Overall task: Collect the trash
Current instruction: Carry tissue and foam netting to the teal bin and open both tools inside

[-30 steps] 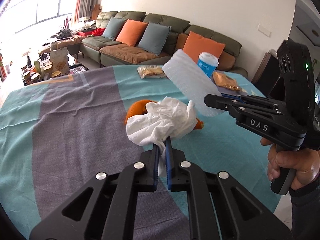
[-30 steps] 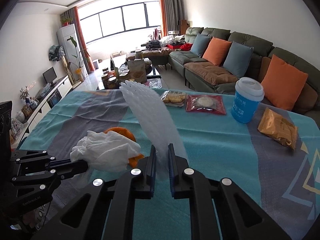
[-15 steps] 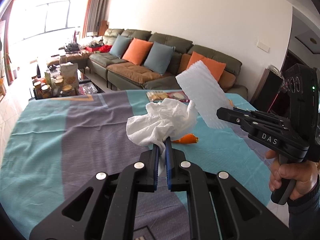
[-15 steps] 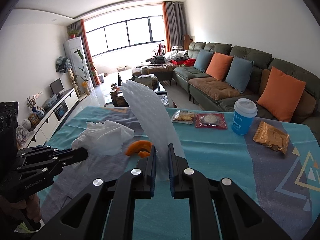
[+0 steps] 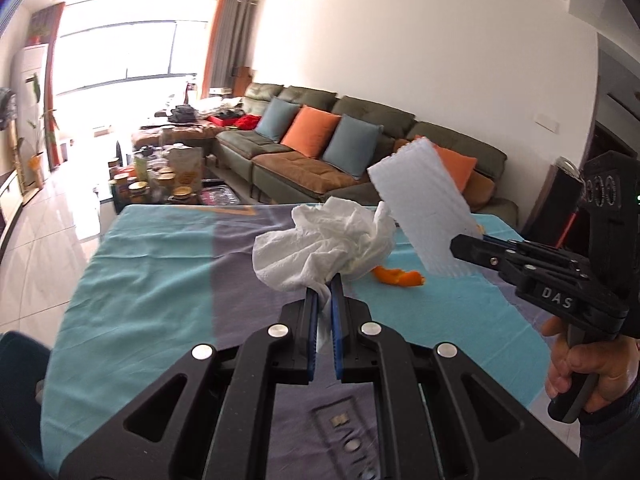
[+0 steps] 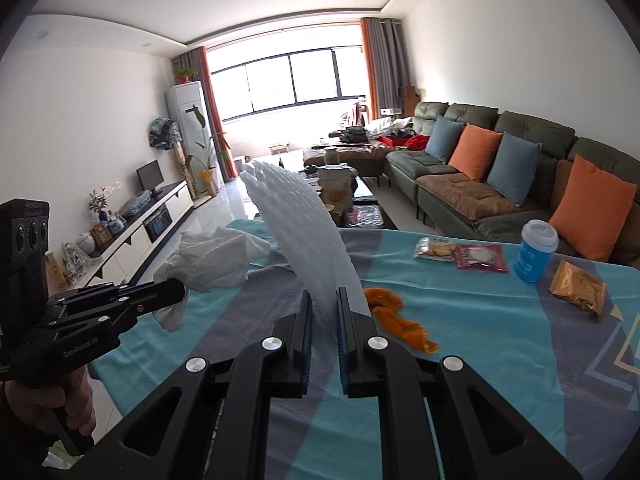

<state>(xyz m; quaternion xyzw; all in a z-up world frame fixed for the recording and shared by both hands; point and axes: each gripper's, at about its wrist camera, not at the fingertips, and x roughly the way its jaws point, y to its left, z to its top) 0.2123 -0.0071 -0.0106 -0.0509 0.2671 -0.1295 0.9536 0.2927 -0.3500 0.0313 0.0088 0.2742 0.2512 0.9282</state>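
Left gripper (image 5: 325, 280) clamped on crumpled white tissue (image 5: 324, 246), right gripper (image 6: 324, 294) pinching ridged white foam sheet (image 6: 300, 236), curled orange peel (image 6: 394, 318) on teal tablecloth (image 6: 480, 320), lidded blue cup (image 6: 536, 250)

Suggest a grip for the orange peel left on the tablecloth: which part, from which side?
Judging by its pose, take the orange peel at the raised, curled hump at its far end, coming from above with the fingers across the strip. It lies flat and thin on the soft tablecloth, so a side approach would likely snag the fabric.
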